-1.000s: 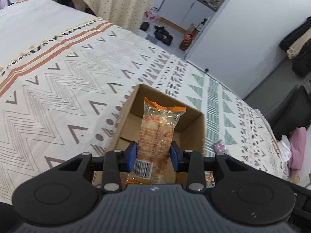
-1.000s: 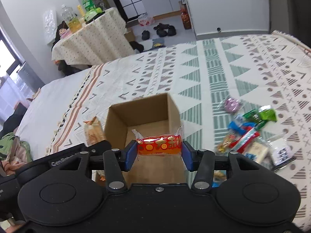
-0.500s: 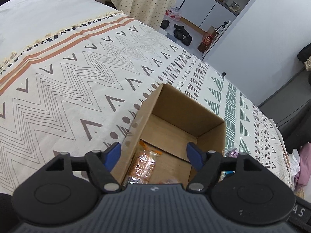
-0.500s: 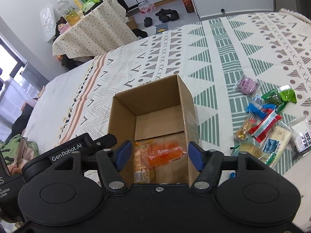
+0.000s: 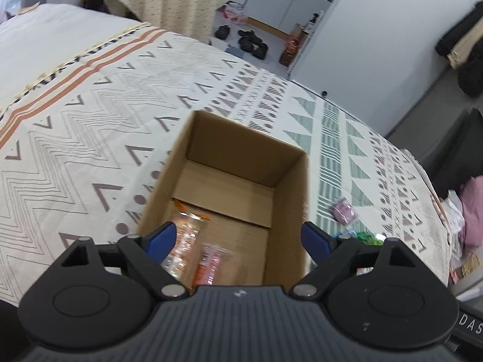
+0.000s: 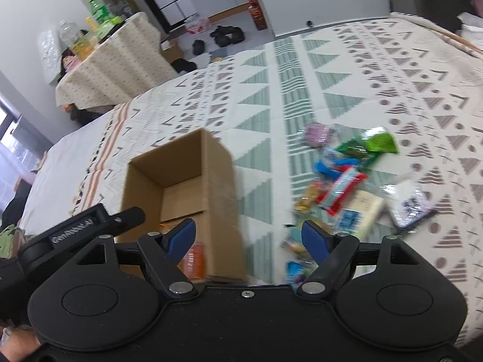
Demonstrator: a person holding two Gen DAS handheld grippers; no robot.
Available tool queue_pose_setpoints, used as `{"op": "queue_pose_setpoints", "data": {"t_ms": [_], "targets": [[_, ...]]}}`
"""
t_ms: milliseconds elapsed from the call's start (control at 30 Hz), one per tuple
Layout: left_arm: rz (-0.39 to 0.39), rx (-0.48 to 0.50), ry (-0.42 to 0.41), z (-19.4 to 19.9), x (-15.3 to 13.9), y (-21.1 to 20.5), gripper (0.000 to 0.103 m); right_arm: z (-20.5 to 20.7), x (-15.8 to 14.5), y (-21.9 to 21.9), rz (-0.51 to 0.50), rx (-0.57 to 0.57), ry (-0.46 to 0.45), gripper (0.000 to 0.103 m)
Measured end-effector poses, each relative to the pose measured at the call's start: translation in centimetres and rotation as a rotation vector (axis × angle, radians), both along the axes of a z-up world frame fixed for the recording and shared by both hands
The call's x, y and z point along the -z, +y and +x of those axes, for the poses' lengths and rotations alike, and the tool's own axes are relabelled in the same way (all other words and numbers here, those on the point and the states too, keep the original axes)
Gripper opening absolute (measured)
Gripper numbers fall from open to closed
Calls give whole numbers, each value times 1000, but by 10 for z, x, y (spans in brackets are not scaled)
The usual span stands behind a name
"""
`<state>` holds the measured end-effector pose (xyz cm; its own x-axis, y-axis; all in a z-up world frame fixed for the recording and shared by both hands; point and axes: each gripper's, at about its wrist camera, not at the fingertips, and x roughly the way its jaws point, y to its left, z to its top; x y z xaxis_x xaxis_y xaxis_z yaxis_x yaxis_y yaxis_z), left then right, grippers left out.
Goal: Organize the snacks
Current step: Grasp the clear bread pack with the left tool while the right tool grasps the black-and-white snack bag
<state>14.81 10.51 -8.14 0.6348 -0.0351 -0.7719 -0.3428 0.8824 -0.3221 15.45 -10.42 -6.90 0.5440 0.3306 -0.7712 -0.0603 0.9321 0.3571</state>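
Note:
An open cardboard box [image 5: 289,187] stands on the patterned bed cover; it also shows in the right wrist view [image 6: 217,181]. Two wrapped orange snacks [image 5: 193,250] lie on its floor; one shows in the right wrist view [image 6: 196,261]. My left gripper [image 5: 238,238] is open and empty above the box's near edge. My right gripper [image 6: 249,235] is open and empty, over the box's right wall and the cover beside it. A pile of loose snack packets [image 6: 347,187] lies on the cover right of the box.
A pink packet [image 5: 342,211] lies right of the box in the left wrist view. The bed's far edge drops to a floor with shoes [image 5: 250,40]. A cloth-covered table with bottles [image 6: 111,60] stands beyond the bed.
Both grippers opened and dropped their snacks into the box. The right gripper has since swung right, toward the pile of packets. The left gripper stays over the box.

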Motion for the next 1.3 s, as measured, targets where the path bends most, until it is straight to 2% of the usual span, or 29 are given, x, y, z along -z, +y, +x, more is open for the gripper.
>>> {"op": "queue_pose_setpoints", "data": {"t_ms": [133,400,767,1100,1300], "targets": [[14,38,-3,-1,-4,-20,90,-8,-2,-22,-3,34,-12,82],[16,89,-26,-5,-15,-54,91,-18,-6,-63,-36,99,-40,95],[42,218,-29,-11,-18,-115,91,-33,0,-123,-58,178,-32,96],[83,258,-21,-13,-6,-153,90,-37,18,-161,-8,160,-5,96],[92,262,24,-10,13,-167,86,-33,34,-175,11,142,0,94]]}}
